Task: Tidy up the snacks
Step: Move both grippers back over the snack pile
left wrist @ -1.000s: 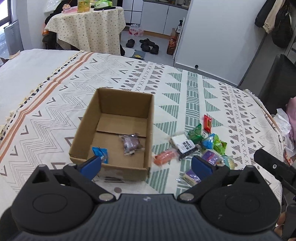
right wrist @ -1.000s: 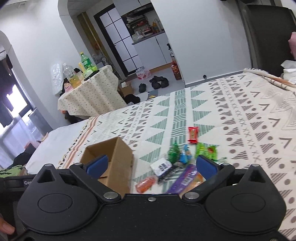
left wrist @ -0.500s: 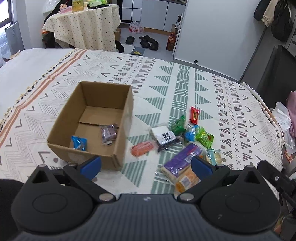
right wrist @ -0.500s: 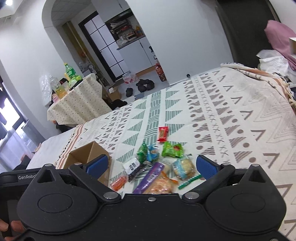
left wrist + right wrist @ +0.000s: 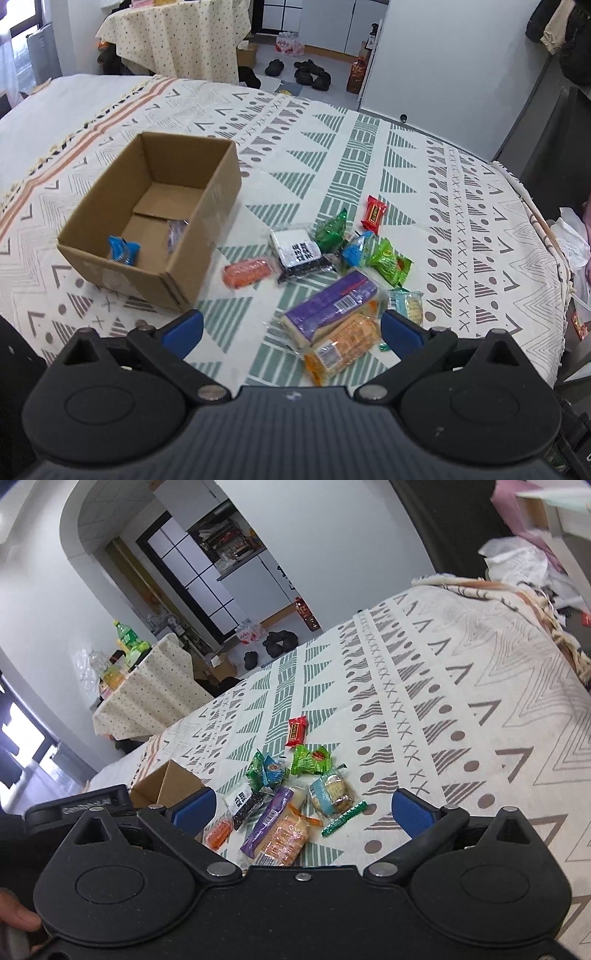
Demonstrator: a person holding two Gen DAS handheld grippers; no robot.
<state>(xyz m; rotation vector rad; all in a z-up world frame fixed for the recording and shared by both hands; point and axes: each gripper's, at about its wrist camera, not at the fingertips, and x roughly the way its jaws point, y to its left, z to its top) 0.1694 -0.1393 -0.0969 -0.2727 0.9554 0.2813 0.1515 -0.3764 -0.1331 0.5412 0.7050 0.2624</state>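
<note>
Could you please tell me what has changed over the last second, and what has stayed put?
Both views slid rightward from the cardboard box toward the loose snacks: the left hand-held gripper now frames the purple packet, and the right hand-held gripper the pile. Nothing was grasped or released. Both stayed open; the box's two snacks and the pile kept their places.

We see a cream bedspread [image 5: 332, 155] patterned with green and grey triangles, dots and zigzags, plus orange stripes at one edge. The box [image 5: 207, 229] is plain brown cardboard, holding a blue wrapper [image 5: 123, 251]. Beside it lie an orange snack [image 5: 246, 272], a purple pack [image 5: 328, 306], a red candy [image 5: 375, 219] and bright green packets [image 5: 389, 260]. Our claw fingertips [image 5: 184, 328] are blue on black.
</note>
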